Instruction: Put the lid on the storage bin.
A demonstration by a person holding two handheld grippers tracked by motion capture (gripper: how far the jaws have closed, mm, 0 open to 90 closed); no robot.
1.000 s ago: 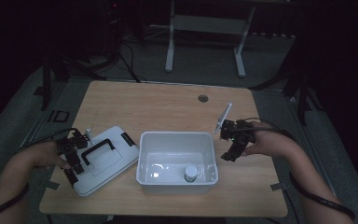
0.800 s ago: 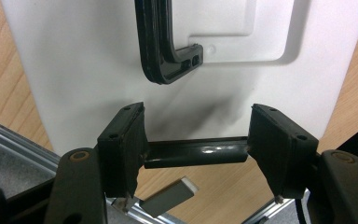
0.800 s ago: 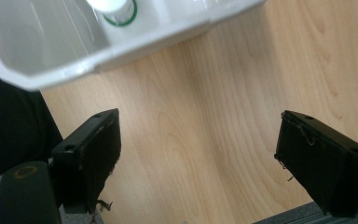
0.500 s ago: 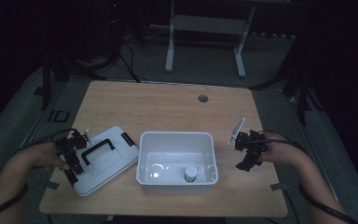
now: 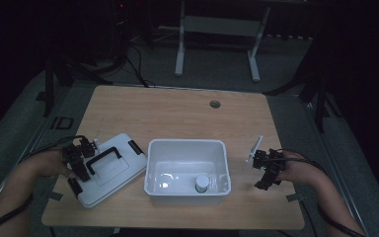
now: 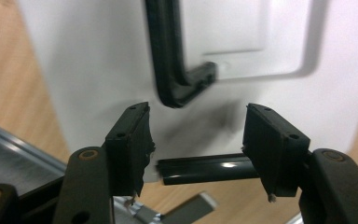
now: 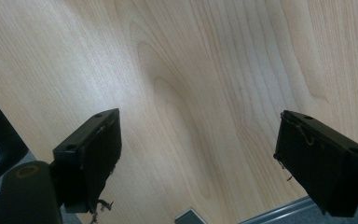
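A white lid [image 5: 111, 173] with a black handle [image 5: 103, 159] lies flat on the table's left side. At its near-left end my left gripper [image 5: 79, 168] is shut on the lid's black latch [image 6: 205, 169]. Its jaws have just been closing, and the latch spans the gap between the pads of that gripper [image 6: 198, 112]. The handle [image 6: 168, 70] lies beyond them. An open white bin [image 5: 187, 143] sits mid-table with a small white-capped bottle [image 5: 202, 182] inside. Right of the bin my right gripper [image 5: 263, 173] hangs low over bare wood. Its jaws have just been opening and stand wide in the right gripper view [image 7: 200, 116], with nothing between them.
The wooden table [image 5: 177, 113] has a round cable hole [image 5: 215, 104] at the back. Its right edge [image 7: 270, 210] is close to my right gripper. Behind the table stand a grey frame [image 5: 217, 44] and cables on a dark floor.
My right hand has dropped and drifted right and nearer, away from the bin's far right corner. The left hand stays at the lid's end.
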